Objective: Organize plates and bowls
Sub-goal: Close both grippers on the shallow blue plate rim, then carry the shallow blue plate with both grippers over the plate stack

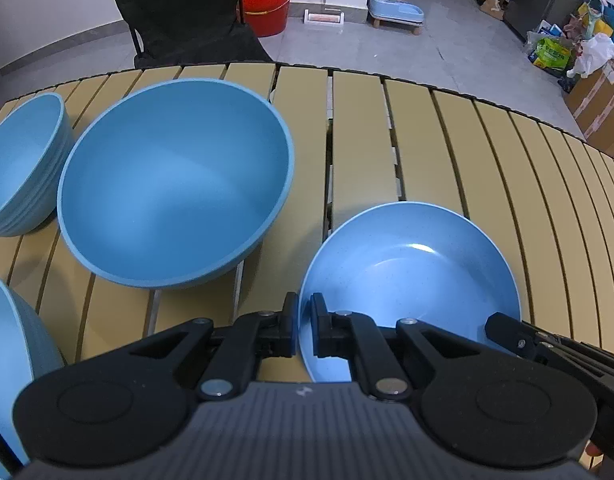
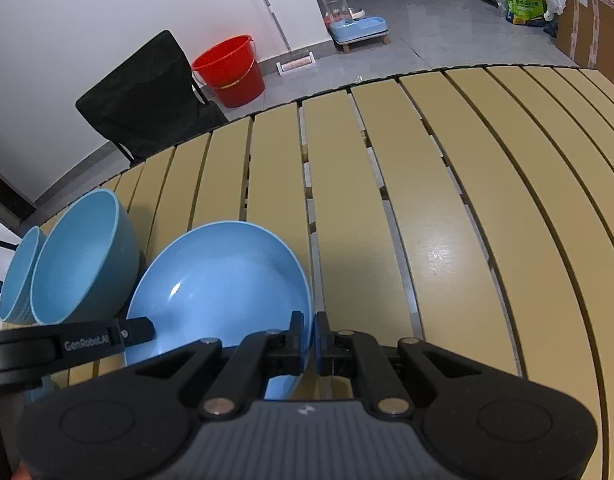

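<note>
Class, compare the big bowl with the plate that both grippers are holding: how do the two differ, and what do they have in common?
The big bowl is deep with steep walls; the plate is shallow with a wide flat floor. The bowl is matte, while the plate is glossy and shows a bright glare spot. The bowl stands free on the table; the plate is clamped at opposite rims by the left gripper and the right gripper. Both are round, light blue and empty.

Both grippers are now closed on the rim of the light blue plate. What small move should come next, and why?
Probably lift the plate slightly and evenly. The left gripper and right gripper pinch opposite edges of its rim, and it seems to rest on the slatted table. The large bowl stands close beside it, so rise before moving sideways.
</note>
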A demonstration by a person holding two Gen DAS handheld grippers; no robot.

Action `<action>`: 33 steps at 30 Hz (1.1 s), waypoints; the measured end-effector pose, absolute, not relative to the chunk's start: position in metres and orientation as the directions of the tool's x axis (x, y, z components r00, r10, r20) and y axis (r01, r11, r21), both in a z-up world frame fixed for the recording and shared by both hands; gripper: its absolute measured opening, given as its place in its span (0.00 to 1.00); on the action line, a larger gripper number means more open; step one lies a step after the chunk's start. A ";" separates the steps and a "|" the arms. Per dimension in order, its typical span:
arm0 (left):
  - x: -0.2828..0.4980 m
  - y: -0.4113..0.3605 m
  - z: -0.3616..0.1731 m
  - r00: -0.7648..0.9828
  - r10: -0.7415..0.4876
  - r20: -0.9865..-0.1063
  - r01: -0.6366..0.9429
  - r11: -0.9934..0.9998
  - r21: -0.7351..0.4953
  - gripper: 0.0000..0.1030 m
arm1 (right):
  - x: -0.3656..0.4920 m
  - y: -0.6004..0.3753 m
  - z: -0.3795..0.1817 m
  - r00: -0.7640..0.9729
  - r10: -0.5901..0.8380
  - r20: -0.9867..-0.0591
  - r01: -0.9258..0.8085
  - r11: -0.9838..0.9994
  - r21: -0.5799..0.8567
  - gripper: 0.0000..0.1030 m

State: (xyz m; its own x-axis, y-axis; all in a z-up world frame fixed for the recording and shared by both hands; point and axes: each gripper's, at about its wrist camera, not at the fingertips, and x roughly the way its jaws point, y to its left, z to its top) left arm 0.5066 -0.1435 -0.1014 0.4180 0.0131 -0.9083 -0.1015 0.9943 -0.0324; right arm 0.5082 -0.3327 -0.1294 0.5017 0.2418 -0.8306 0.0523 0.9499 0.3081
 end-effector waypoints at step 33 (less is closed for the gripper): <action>0.404 -0.158 -0.037 0.502 -0.019 -0.864 -0.062 0.996 -0.058 0.07 | 0.413 -0.340 -0.075 0.593 0.221 -0.775 0.053 0.949 0.311 0.04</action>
State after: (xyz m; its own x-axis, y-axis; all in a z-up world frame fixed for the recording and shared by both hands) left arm 0.4036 -0.1582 -0.0366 0.5025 -0.0187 -0.8644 -0.0622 0.9964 -0.0577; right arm 0.4130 -0.3399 -0.0753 0.5926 0.2208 -0.7746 0.0534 0.9488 0.3113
